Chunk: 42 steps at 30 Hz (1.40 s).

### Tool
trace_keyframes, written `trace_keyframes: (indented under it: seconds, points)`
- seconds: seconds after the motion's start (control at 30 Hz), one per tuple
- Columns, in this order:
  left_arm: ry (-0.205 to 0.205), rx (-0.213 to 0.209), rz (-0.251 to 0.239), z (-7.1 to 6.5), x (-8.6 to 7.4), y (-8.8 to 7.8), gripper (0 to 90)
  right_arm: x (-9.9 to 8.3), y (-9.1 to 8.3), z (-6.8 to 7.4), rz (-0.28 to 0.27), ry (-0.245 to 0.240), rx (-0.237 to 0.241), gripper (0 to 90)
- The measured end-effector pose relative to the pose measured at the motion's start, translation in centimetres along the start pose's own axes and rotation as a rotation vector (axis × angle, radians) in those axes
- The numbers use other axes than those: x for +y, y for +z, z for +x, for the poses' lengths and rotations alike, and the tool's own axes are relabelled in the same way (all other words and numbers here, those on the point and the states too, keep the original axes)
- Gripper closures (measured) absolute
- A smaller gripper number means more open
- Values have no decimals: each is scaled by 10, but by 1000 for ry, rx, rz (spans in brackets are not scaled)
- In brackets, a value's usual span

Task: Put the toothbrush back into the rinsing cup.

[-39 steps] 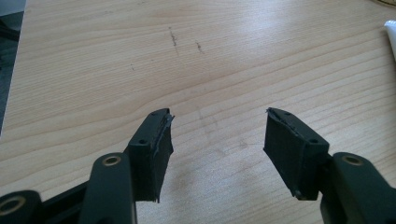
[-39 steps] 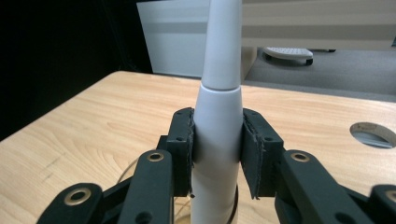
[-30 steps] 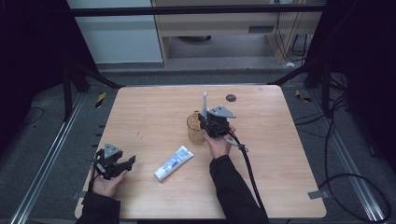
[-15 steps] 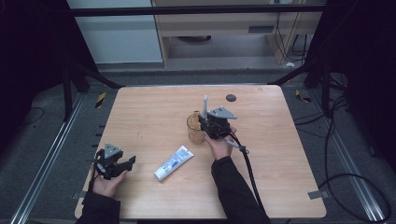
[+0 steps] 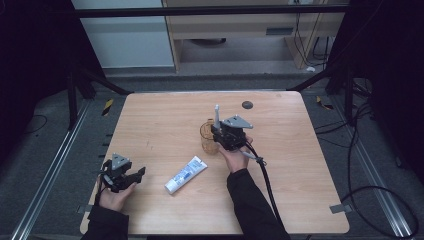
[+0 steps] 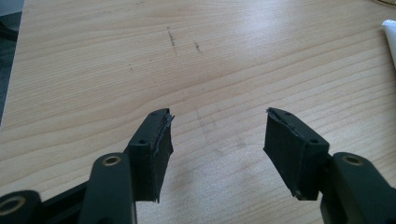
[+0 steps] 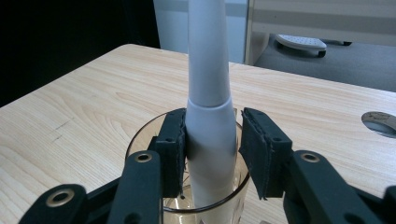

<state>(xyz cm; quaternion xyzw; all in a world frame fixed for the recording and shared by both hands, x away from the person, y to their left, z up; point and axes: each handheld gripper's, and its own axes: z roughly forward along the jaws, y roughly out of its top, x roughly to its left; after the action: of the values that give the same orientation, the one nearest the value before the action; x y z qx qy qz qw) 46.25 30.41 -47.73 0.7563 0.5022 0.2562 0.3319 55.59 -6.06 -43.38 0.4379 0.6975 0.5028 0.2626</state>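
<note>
A white toothbrush handle [image 7: 208, 93] stands upright in a clear amber glass cup [image 7: 140, 140] near the table's middle [image 5: 208, 137]. My right gripper [image 7: 210, 135] straddles the toothbrush [image 5: 217, 115] just above the cup's rim. Its jaws have just been opening: the left pad still rests against the handle, while a gap shows at the right pad. My left gripper [image 5: 136, 176] rests open near the front left of the table. Nothing but bare wood lies between its jaws [image 6: 217, 126].
A white and blue toothpaste tube [image 5: 186, 174] lies flat between the two hands, and its end shows at the edge of the left gripper view [image 6: 390, 30]. A dark round cable hole [image 5: 247, 104] sits at the back of the table [image 5: 150, 120]. The right gripper's cable trails toward the front.
The toothbrush's top has sunk slightly toward the cup. Both hands have kept their places.
</note>
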Motion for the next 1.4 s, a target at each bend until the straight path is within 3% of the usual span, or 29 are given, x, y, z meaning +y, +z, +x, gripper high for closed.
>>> trace_keyframes:
  seconds: [0.17,0.3,0.37,0.47,0.67,1.07,1.4]
  points:
    - [1,0,-1,0,0,0,406,0,-1,0,-2,-2,3,558]
    - [0,0,-2,0,0,0,406,1,-3,1,3,6,3,439]
    - [-1,0,-2,0,0,0,405,2,-4,1,3,4,4,421]
    - [0,1,-2,0,0,0,405,5,-10,3,-2,-2,4,305]
    - [-5,1,-7,0,0,-1,406,8,-26,6,5,-9,21,230]
    - [2,-15,-18,-3,3,-5,431,10,-66,1,38,-64,69,170]
    - [7,-39,-31,-7,5,-8,468,-8,-97,-22,83,-107,39,169]
